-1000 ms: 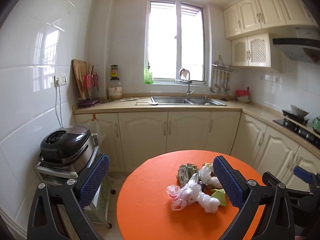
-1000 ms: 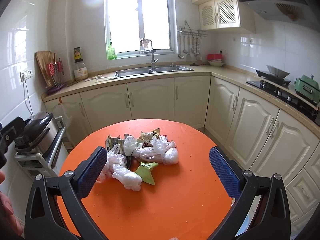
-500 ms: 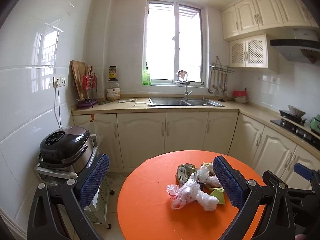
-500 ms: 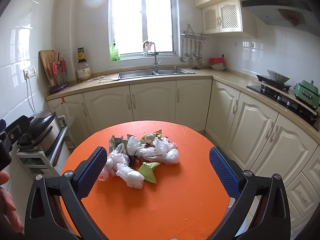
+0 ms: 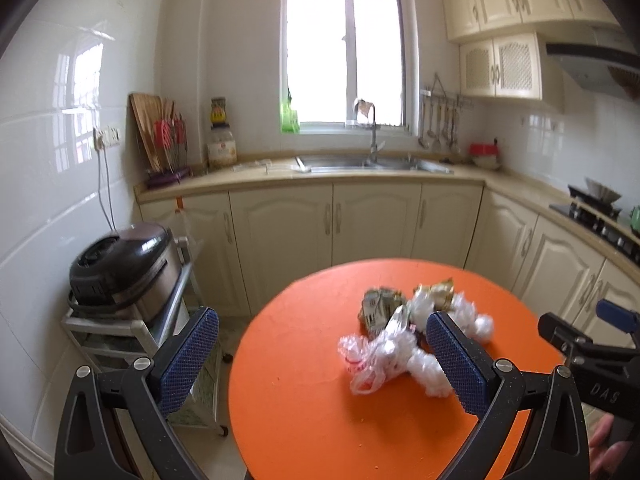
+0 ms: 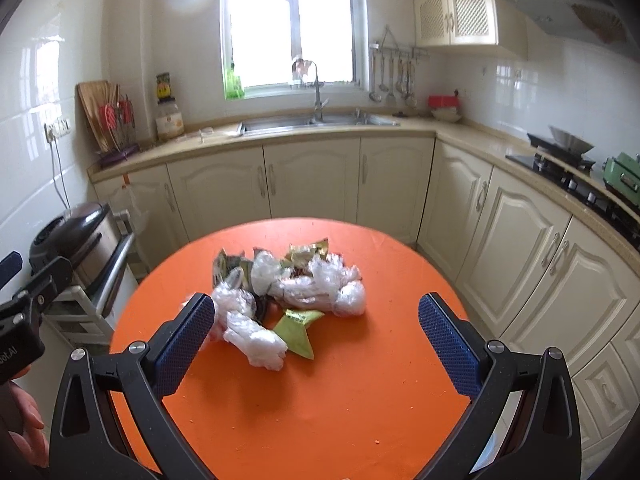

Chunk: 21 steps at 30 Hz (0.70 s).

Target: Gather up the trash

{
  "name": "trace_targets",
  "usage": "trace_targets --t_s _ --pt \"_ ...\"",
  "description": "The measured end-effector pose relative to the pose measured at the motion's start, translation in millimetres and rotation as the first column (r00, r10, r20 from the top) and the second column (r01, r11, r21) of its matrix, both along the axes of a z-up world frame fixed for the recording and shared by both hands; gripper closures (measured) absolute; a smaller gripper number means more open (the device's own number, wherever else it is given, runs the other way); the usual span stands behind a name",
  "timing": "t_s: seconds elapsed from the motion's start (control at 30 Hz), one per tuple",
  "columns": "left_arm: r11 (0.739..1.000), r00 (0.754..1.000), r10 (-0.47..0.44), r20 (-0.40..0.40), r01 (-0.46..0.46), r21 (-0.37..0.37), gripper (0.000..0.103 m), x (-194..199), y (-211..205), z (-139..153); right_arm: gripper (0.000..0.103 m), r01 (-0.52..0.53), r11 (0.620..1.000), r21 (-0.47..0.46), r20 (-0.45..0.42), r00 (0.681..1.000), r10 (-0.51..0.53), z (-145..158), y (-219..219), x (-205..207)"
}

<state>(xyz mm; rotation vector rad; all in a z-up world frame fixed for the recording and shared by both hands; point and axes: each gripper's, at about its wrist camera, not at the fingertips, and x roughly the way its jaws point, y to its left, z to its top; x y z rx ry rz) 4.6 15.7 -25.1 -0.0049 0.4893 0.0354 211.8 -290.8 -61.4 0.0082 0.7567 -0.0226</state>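
A heap of trash (image 6: 286, 292) lies on the round orange table (image 6: 320, 400): crumpled clear plastic bags, a green wrapper (image 6: 298, 330), a gold wrapper (image 6: 308, 250) and a small printed carton (image 6: 224, 266). In the left wrist view the same heap (image 5: 404, 340) sits right of centre, partly hidden behind the right finger. My left gripper (image 5: 324, 356) is open above the table's left part, nothing between its blue pads. My right gripper (image 6: 316, 346) is open too, held short of the heap and above the table, holding nothing.
A dark rice cooker (image 5: 120, 268) sits on a metal cart (image 5: 132, 332) left of the table. Cream cabinets (image 6: 312, 180) with a sink (image 6: 316, 122) run along the back, a stove (image 6: 568, 160) on the right counter. A hand (image 6: 24, 428) shows at the left edge.
Both grippers have tilted down and moved closer to the table, so the trash heap looks larger and nearer. Both stay open. The trash has not moved.
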Motion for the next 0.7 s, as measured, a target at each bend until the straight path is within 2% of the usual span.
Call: trace_targets --t_s 0.33,0.47,0.7 --pt "0.999 0.980 -0.025 -0.199 0.031 0.024 0.001 93.3 -13.3 -59.1 0.000 -0.044 0.999 0.018 -0.185 0.982 0.047 -75.6 -4.5 44.8" --pt "0.998 0.967 -0.044 -0.252 0.056 0.039 0.001 126.1 -19.4 -79.6 0.000 -0.034 0.998 0.058 -0.248 0.968 0.047 -104.8 -10.7 60.4" --pt "0.992 0.950 -0.093 -0.299 0.113 0.050 0.001 194.4 -36.9 -107.6 0.002 -0.021 0.992 0.127 -0.300 0.952 0.059 -130.7 -17.9 87.2"
